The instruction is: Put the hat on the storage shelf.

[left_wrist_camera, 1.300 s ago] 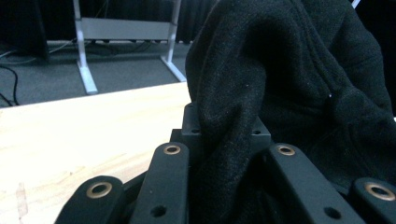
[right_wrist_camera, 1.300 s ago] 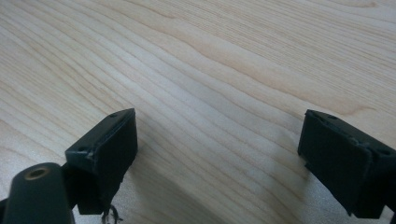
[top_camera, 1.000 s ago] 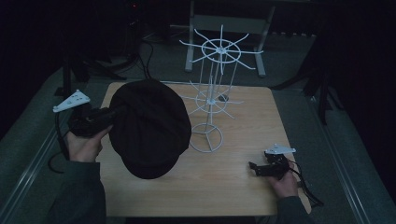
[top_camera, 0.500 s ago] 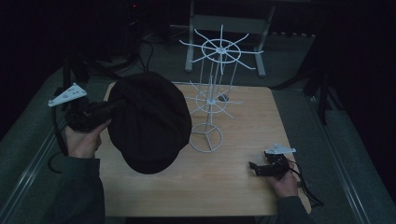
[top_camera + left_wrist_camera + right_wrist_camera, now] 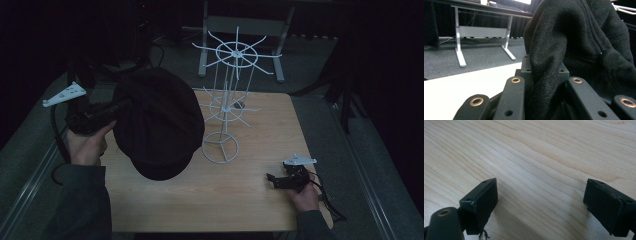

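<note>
A black flat cap (image 5: 157, 122) hangs in the air above the left part of the wooden table (image 5: 250, 200). My left gripper (image 5: 117, 107) is shut on its edge, and in the left gripper view the black wool (image 5: 574, 50) is pinched between the jaws. A white wire rack (image 5: 227, 107) with spoked tiers stands at the table's middle, just right of the cap. My right gripper (image 5: 272, 179) rests on the table near the front right corner, open, with only bare wood (image 5: 541, 170) between its fingers.
A grey-legged table frame (image 5: 240, 30) stands on the carpet beyond the table. Cables trail from the right gripper toward the table's right edge (image 5: 330, 205). A metal rail (image 5: 30, 180) runs along the floor at the left.
The left hand has lifted the cap a little and carried it up and to the right, nearer the wire rack. The right gripper has stayed in place.
</note>
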